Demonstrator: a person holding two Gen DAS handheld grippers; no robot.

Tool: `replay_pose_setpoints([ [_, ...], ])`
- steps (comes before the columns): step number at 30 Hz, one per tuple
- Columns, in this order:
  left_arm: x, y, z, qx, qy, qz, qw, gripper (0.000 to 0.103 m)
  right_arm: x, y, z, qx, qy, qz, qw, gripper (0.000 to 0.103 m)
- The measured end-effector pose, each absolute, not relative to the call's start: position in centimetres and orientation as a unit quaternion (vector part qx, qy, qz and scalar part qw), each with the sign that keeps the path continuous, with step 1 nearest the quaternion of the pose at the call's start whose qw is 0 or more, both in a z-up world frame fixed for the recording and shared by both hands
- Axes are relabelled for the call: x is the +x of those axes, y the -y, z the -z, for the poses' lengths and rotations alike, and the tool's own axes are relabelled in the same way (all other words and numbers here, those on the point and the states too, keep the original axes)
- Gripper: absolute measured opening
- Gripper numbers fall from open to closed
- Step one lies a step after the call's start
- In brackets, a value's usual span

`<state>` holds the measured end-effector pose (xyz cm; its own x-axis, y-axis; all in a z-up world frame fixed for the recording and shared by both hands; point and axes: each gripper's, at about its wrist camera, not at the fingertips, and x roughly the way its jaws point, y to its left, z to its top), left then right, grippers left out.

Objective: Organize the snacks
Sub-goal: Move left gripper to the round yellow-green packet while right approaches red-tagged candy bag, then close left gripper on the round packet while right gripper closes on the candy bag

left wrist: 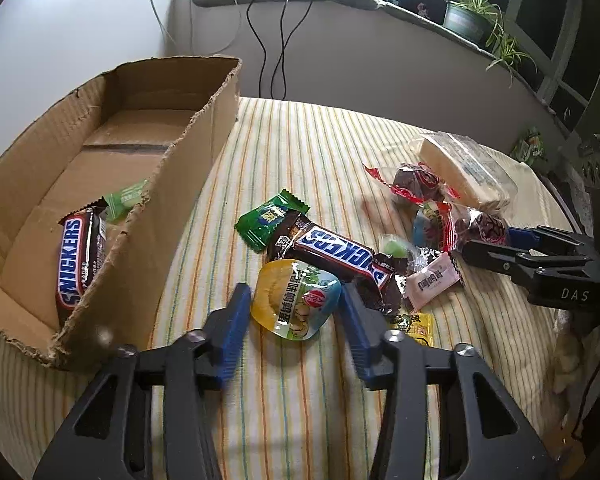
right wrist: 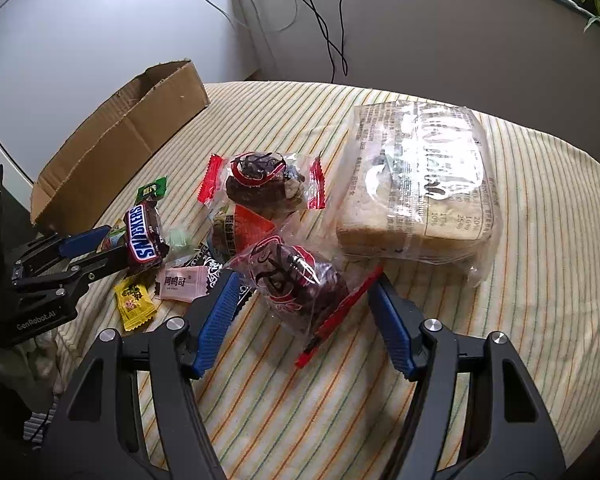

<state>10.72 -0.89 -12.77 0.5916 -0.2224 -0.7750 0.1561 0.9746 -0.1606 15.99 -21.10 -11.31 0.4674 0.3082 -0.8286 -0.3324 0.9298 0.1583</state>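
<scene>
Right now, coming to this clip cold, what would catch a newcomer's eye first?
Probably the jumble of bright wrappers in the middle of the striped cloth, above all the Snickers bar lying across it. To its left stands a torn cardboard box already holding a second Snickers. Both tongs stand open around a snack: the left tongs around a yellow-and-blue sealed cup, the right tongs around a red-trimmed dark pastry.

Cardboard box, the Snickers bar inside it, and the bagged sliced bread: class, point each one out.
Cardboard box point(left wrist: 188, 184), left wrist view, on its near side wall.
Snickers bar point(left wrist: 74, 262), left wrist view, on its logo.
Bagged sliced bread point(right wrist: 420, 184), right wrist view, on the bag's printed top.
</scene>
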Motion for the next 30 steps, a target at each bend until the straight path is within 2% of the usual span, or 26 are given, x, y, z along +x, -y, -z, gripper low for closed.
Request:
replay_pose_setpoints([
  [10, 10.3, 0.9, 12.6, -0.036, -0.432, 0.105, 0.895, 0.035, 15.6, 21.5, 11.0, 0.004, -0.476, -0.189, 0.859, 0.048],
  [16, 9.9, 1.0, 12.4, -0.039, -0.429, 0.109, 0.896, 0.032, 14.6, 21.7, 10.6, 0.007, -0.467, -0.187, 0.865, 0.044],
  [30, 8.3, 0.2, 10.1, -0.055, -0.402, 0.114, 0.907, 0.031, 12.0, 21.8, 7.0, 0.009, -0.434, -0.19, 0.88, 0.043],
])
